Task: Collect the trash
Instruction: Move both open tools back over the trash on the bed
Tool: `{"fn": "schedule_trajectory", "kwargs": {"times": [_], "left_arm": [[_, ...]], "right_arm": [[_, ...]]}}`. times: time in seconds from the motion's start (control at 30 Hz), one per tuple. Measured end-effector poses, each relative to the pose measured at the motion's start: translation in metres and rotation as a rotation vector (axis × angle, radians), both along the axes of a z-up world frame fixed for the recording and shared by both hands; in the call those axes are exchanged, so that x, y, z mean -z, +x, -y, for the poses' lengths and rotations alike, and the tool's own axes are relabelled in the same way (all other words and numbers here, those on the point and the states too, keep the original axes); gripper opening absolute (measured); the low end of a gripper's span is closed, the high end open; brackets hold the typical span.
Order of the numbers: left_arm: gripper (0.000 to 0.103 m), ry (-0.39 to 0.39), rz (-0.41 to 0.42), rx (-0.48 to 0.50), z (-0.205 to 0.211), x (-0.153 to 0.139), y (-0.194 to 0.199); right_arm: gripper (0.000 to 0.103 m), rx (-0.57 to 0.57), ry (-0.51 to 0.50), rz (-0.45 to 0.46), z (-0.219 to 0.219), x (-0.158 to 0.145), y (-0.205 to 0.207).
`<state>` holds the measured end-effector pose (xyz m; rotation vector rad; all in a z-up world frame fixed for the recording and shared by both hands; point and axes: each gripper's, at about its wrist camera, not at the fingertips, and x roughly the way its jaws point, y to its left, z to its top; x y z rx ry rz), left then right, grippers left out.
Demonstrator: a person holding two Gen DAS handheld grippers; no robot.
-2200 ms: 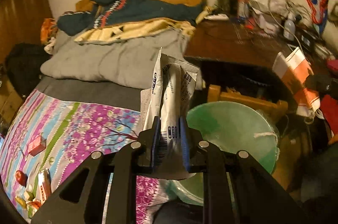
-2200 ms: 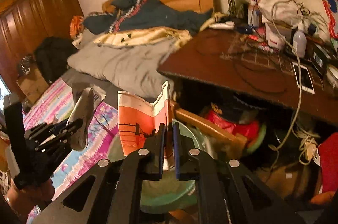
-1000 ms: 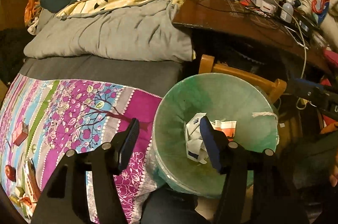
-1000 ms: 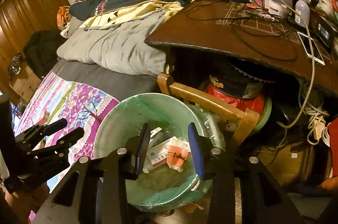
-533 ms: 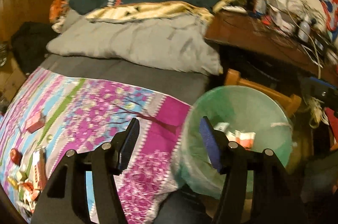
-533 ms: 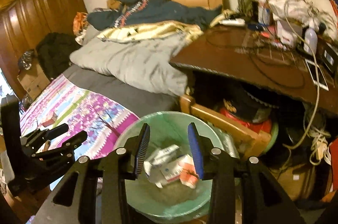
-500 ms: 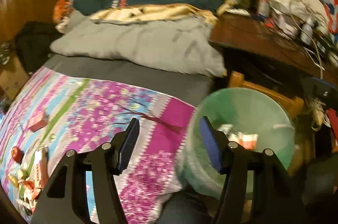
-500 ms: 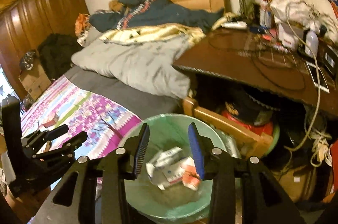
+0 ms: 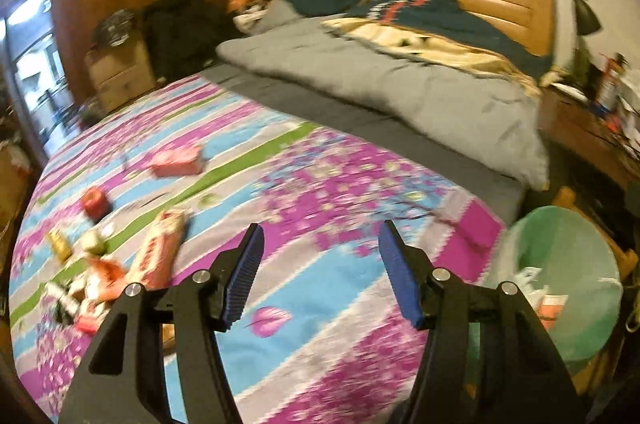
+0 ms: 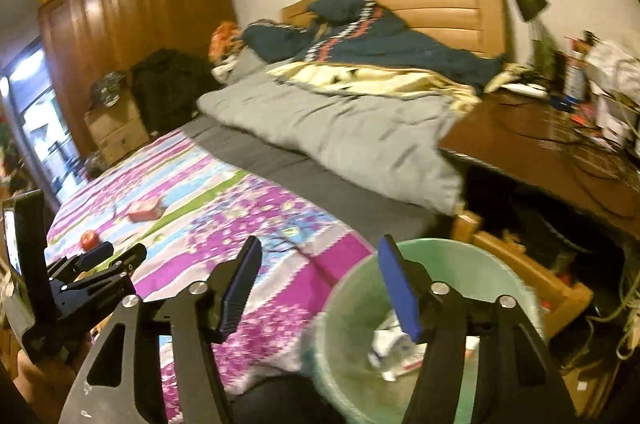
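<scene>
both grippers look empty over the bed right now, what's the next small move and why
Probably carry the left hand-held gripper toward the pile of wrappers near the bedspread's edge. Both it and the right hand-held gripper are open and empty, the right one's jaws having just widened. The green bin already holds dropped packets, while wrappers and a pink box remain on the bed.

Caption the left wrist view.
Open left hand-held gripper over floral purple bedspread, scattered snack wrappers left, green bin right.

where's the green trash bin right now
The green trash bin sits on the floor at the bed's near corner, lower right in both wrist views, beside the floral bedspread and in front of the wooden desk, with wrappers inside.
</scene>
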<state>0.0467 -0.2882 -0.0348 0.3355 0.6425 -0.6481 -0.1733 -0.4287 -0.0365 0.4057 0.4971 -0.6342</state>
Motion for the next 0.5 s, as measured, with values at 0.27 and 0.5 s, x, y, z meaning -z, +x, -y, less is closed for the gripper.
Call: {"fn": "schedule_trajectory", "kwargs": {"times": [0.27, 0.5], "left_arm": [[0.057, -0.011, -0.072, -0.217, -0.097, 0.015, 0.054], [0.057, -0.044, -0.151, -0.338, -0.195, 0.029, 0.103]], "right_arm": [[0.076, -0.231, -0.012, -0.083, -0.060, 0.024, 0.085], [0.085, -0.491, -0.036, -0.167, -0.124, 0.059, 0.152]]}}
